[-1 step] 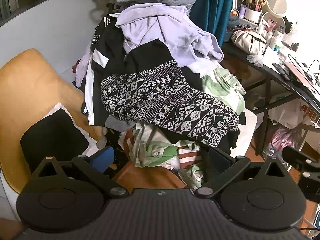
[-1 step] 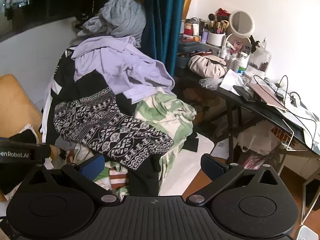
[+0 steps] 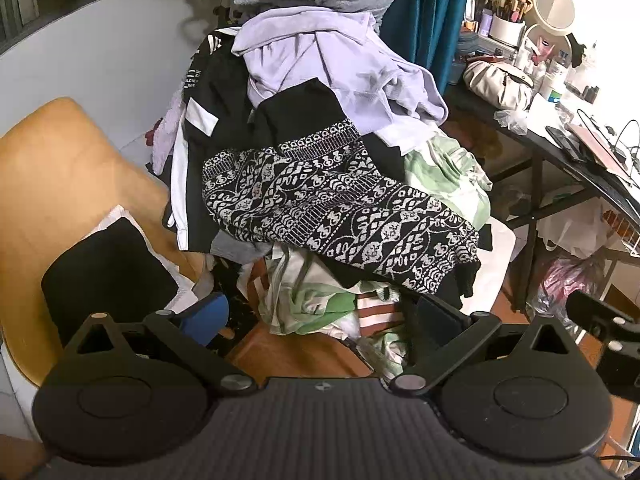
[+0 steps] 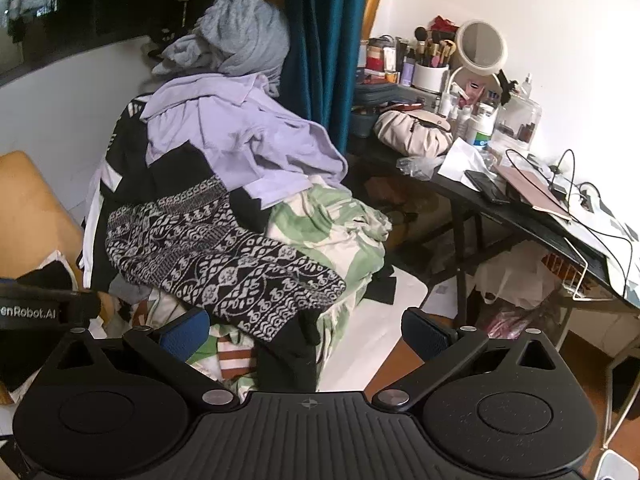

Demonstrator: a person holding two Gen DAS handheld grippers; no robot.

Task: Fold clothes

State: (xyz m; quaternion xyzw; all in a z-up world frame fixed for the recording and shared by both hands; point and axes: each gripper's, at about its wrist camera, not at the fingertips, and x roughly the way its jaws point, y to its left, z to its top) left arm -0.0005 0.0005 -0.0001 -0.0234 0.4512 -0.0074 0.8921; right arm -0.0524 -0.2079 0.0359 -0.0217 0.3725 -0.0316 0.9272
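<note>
A tall pile of clothes fills both views. On top drapes a black garment with a white pattern. Behind it lie a lilac shirt, a black jacket with white stripes and a grey fleece. A green and white garment sits to the right. My left gripper is open in front of the pile's lower edge, touching nothing. My right gripper is open too, just short of the patterned garment's hanging end.
An orange cushion at the left carries a folded black cloth. A black desk crowded with cosmetics, a round mirror and cables stands at the right. A teal curtain hangs behind. Wooden floor shows below the pile.
</note>
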